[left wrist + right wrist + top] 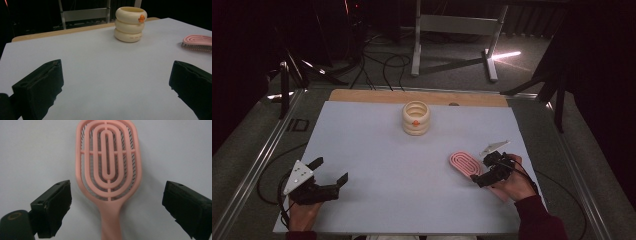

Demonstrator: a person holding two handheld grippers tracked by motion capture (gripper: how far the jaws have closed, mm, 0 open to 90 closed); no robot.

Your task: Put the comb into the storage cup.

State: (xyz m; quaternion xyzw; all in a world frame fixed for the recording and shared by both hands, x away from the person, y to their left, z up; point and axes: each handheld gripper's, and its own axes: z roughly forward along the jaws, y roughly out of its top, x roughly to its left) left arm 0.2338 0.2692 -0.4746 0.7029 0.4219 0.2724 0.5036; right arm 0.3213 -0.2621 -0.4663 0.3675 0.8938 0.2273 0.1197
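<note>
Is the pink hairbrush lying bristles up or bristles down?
Bristles down. The hairbrush shows its slotted back in the right gripper view, with bristles visible through the slots; the left gripper view shows bristles against the table.

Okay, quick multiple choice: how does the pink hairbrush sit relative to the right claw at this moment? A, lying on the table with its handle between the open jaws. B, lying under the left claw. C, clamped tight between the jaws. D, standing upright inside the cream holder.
A: in the right gripper view the pink hairbrush lies flat, bristles down, its handle running between the right claw's wide-open jaws with clear gaps on both sides.
</note>
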